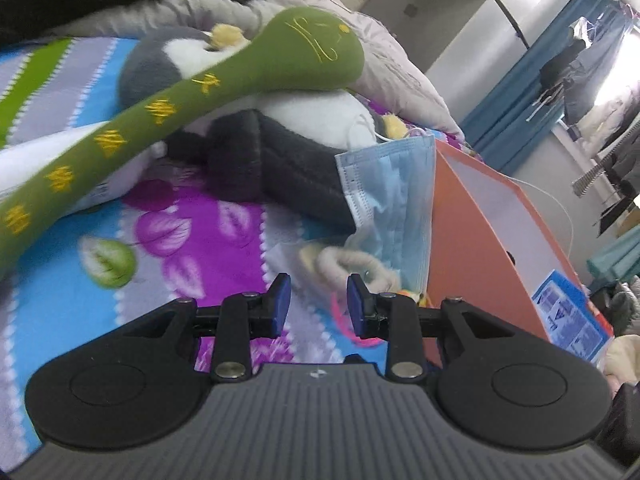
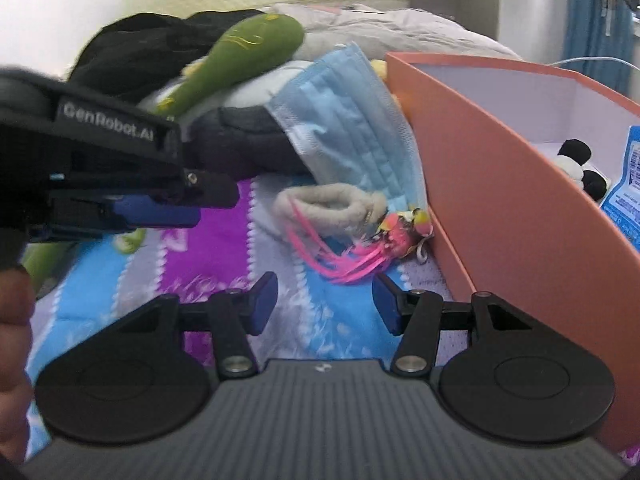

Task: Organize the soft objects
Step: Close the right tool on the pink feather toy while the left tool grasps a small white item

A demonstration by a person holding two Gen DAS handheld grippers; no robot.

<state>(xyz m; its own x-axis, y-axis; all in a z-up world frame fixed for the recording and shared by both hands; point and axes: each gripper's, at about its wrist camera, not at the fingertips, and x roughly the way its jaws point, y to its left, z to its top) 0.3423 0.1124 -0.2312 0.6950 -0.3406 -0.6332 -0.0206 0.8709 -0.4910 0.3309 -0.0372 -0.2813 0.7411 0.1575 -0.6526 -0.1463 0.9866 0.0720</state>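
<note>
A green plush snake (image 1: 168,108) lies across a grey-and-white plush penguin (image 1: 256,148) on the patterned blanket (image 1: 80,320). A blue face mask (image 1: 394,200) leans on the orange box (image 1: 472,248). A cream fuzzy loop (image 1: 352,264) and a pink tasselled toy (image 2: 376,240) lie below the mask. My left gripper (image 1: 318,304) is open and empty, close before the loop; it also shows in the right wrist view (image 2: 160,208). My right gripper (image 2: 324,304) is open and empty, just short of the pink toy. The snake (image 2: 244,52), mask (image 2: 352,120), loop (image 2: 328,204) and box (image 2: 500,200) show there too.
The orange box holds a small panda plush (image 2: 580,168) and a blue packet (image 2: 628,196). A black garment (image 2: 140,52) and a pale quilt (image 1: 384,64) lie at the back of the bed. Blue curtains (image 1: 516,92) hang at the right.
</note>
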